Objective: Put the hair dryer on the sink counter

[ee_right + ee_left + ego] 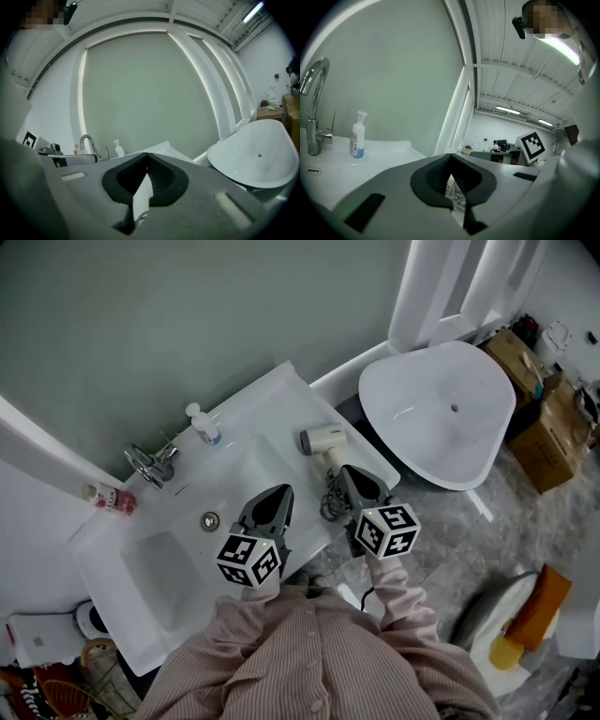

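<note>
The white hair dryer (322, 441) lies on the right part of the white sink counter (279, 395), its coiled grey cord (332, 504) trailing toward the front edge. My right gripper (351, 474) hovers just right of the dryer's handle with its jaws together and nothing between them. In the right gripper view, that right gripper (147, 155) shows its tips touching. My left gripper (278, 496) hangs over the basin's right side, left of the cord. The left gripper (450, 157) is also shut and empty, with a bit of cord visible below the tips.
A chrome faucet (150, 463) and a pump bottle (204, 424) stand at the back of the counter, a small pink bottle (112, 498) at the left. A white bathtub (441, 413) sits to the right, cardboard boxes (544, 427) beyond it.
</note>
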A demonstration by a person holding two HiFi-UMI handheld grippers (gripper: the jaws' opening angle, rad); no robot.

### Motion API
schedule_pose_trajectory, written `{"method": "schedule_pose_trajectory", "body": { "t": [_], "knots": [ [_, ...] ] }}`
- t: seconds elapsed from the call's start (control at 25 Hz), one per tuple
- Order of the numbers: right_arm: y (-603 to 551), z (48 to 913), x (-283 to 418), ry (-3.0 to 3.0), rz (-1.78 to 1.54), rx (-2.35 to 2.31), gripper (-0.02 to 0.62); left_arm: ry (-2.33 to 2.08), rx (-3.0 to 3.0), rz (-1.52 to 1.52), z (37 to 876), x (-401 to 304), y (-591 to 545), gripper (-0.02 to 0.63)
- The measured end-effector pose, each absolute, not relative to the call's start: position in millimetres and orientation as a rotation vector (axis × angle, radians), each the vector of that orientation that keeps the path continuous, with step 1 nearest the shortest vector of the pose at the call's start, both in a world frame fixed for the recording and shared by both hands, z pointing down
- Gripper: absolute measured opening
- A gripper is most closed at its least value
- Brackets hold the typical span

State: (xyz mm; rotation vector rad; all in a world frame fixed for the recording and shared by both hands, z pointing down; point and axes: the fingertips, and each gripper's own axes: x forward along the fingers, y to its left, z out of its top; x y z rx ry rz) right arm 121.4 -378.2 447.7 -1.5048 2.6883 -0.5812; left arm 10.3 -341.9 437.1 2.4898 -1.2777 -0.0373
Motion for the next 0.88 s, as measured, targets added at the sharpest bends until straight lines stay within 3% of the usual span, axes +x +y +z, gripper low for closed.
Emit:
{"method": "schedule_pose_trajectory", "body": {
  "t": [0.88],
  "knots": [
    [-335.1,384.7,153.8,2.561,-0.431,-1.475,0.005,-1.444,2.551,-0.134,385.1,-28.4,-311.5,-0.003]
  ]
}}
